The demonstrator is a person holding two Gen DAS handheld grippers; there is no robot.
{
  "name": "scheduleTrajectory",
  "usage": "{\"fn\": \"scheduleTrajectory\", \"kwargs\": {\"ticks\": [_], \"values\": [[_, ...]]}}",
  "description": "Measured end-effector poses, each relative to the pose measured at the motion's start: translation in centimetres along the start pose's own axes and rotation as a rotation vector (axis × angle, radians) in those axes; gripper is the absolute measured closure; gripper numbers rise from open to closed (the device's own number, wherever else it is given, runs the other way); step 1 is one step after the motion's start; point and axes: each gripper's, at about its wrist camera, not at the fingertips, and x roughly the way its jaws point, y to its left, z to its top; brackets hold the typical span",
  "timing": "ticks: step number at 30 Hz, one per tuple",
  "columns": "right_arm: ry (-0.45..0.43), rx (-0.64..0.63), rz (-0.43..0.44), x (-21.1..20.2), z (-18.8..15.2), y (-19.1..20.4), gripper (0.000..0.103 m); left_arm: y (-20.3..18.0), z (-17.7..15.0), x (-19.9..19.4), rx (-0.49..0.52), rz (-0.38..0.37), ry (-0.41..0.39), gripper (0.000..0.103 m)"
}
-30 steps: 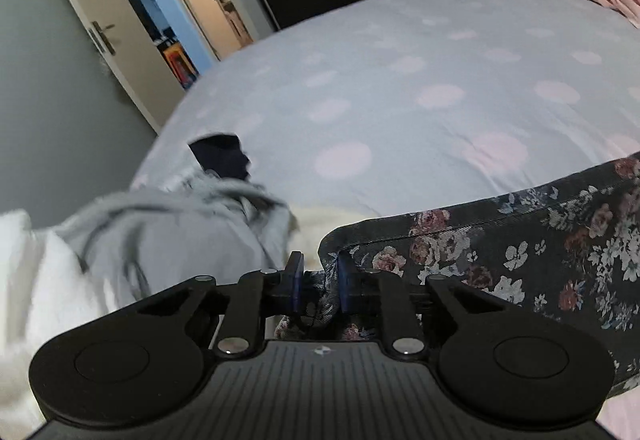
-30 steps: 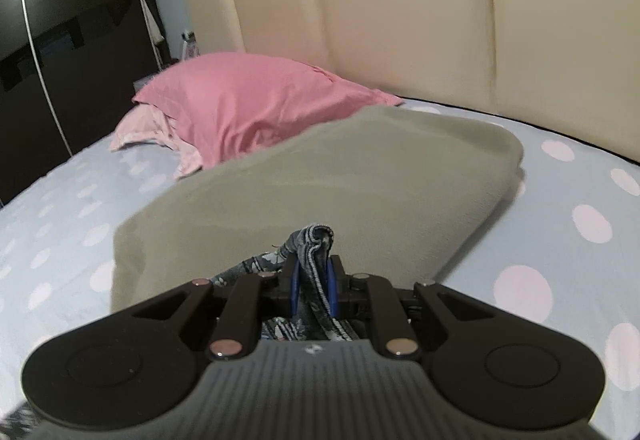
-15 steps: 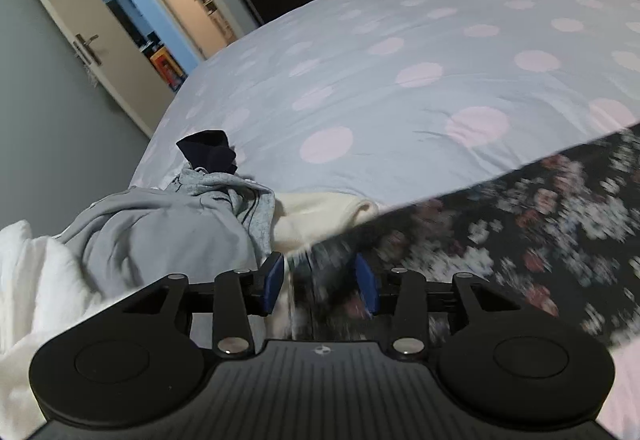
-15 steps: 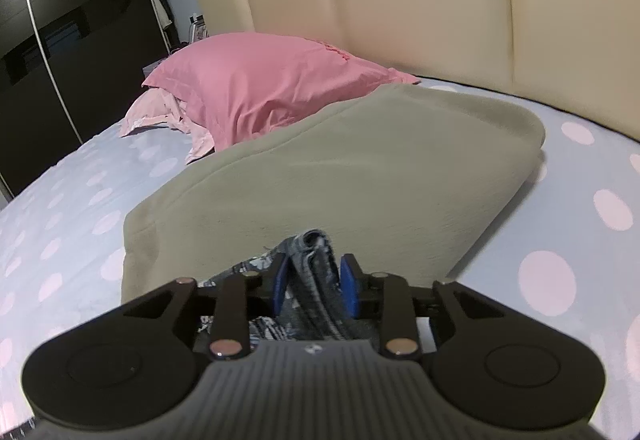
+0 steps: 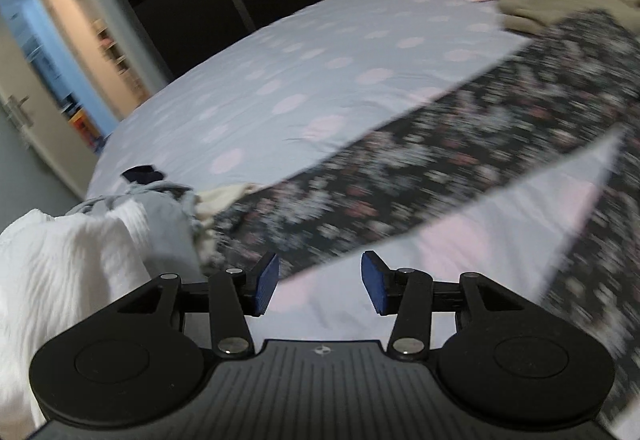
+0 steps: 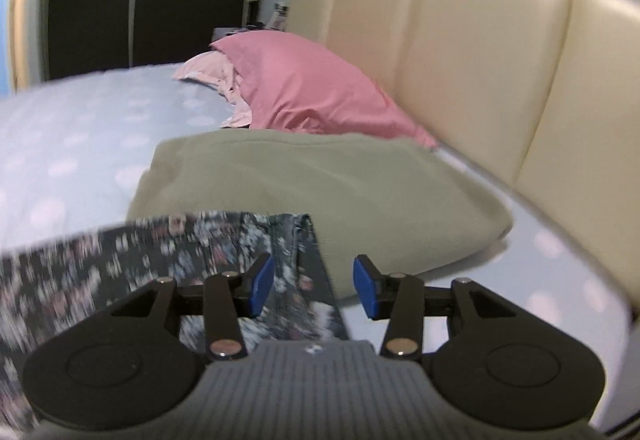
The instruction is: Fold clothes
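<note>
A dark floral garment [image 5: 420, 168] lies stretched across the dotted bed sheet [image 5: 320, 72], blurred by motion, with a second part [image 5: 600, 260] running down the right side. My left gripper [image 5: 319, 285] is opening, its blue pads apart over bare sheet, nothing between them. In the right wrist view the floral garment's end [image 6: 224, 252] lies on the bed below my right gripper [image 6: 313, 290]. Those jaws are opening too; a strip of the fabric sits under the left pad [image 6: 262, 286] but is not pinched.
A heap of unfolded clothes, white [image 5: 60, 264] and grey [image 5: 168, 216], lies at the bed's near left. A folded olive garment [image 6: 320, 192] and a pink pillow [image 6: 308, 84] rest by the cream headboard [image 6: 480, 60]. An open doorway [image 5: 76, 52] shows at far left.
Both grippers have let go of the floral garment and opened. The left one swung away to the right so the garment now lies ahead of it; the right one rolled and drew back.
</note>
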Motion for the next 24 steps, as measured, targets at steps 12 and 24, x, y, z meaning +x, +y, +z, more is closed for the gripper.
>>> {"fn": "scheduleTrajectory", "kwargs": {"ticks": [12, 24], "values": [[-0.001, -0.145, -0.003, -6.6, -3.0, -2.7, 0.053, -9.1, -9.0, -7.4, 0.415, -0.164, 0.081, 0.051], [0.043, -0.01, -0.129, -6.8, -4.6, -7.0, 0.053, -13.0, -18.1, -5.3, 0.837, 0.0, 0.343, 0.067]]}}
